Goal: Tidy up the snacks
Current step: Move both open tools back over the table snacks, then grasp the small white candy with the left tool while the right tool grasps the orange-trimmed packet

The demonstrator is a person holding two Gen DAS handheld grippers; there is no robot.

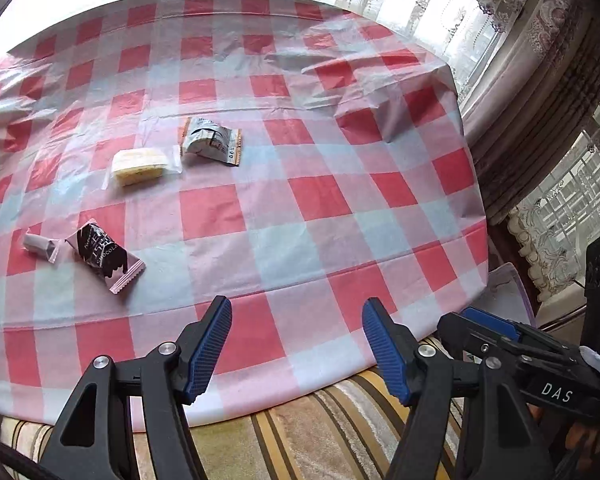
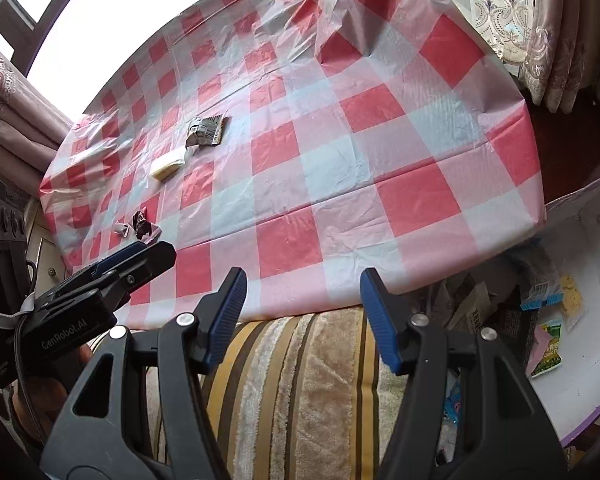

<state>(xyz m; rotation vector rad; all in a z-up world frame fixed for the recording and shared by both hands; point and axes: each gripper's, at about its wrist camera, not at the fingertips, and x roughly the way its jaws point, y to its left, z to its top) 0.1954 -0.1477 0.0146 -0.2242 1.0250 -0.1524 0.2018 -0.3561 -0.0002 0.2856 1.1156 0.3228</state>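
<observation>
1. Left gripper (image 1: 297, 350): jaws apart, blue ribbed pads facing each other, nothing between them; it hangs over the near edge of the table, tilted downward.
2. Right gripper (image 2: 303, 318): jaws likewise apart and empty; it sits above a striped cushion (image 2: 300, 384) just short of the table edge; each tool shows at the margin of the other's view.
3. Writing: "DAS" in white on the right tool's body as seen from the left wrist; "GenRobot.AI" on the left tool's body as seen from the right wrist.
4. Snacks on the table, all well apart from both tools: a dark chocolate packet (image 1: 105, 256) with pink crimped ends, part of the word "CHOCOLA" legible; just beside it a small pale wrapper (image 1: 41, 246); farther back a yellow cake in clear film (image 1: 140, 166), touching or nearly touching a crumpled silver packet (image 1: 211, 141) with orange edges, print too small to read.
5. Surface: red-and-white checked plastic tablecloth (image 1: 320, 196), creased, bunched at the far right corner.
6. Right of the table, lower: a white bin with purple rim (image 2: 592, 412) holding more packets; green one bears unreadable print.
7. Room: lace curtains (image 1: 548, 44); bright window behind.
</observation>
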